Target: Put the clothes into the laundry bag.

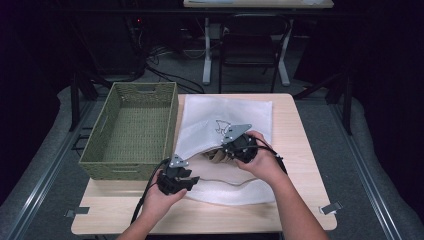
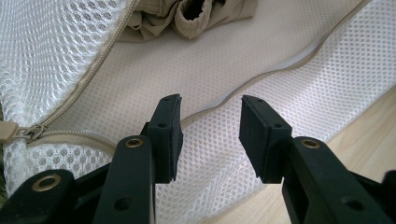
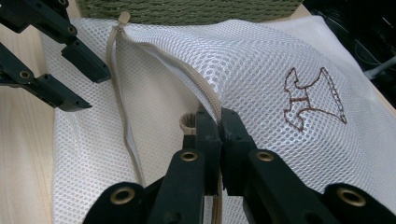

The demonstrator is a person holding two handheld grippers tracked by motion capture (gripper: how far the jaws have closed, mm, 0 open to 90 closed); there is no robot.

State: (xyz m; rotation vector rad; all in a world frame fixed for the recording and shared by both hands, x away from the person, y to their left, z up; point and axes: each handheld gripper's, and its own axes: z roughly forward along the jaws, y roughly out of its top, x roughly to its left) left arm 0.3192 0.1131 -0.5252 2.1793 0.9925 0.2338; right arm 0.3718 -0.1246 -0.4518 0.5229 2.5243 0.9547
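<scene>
Right gripper view: we see the right gripper (image 3: 220, 122) clenched on the upper zipper edge of the mesh bag (image 3: 261, 65). Our left gripper (image 2: 210, 114) is released above the lower edge; perhaps clothing (image 2: 196, 16) lies beyond.

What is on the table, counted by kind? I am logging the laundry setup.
White mesh zip laundry bag: 1
Green woven rectangular basket: 1
Beige bunched fabric garment inside the bag: 1
Black handheld two-finger grippers: 2 (left gripper, right gripper)
Total: 5
</scene>
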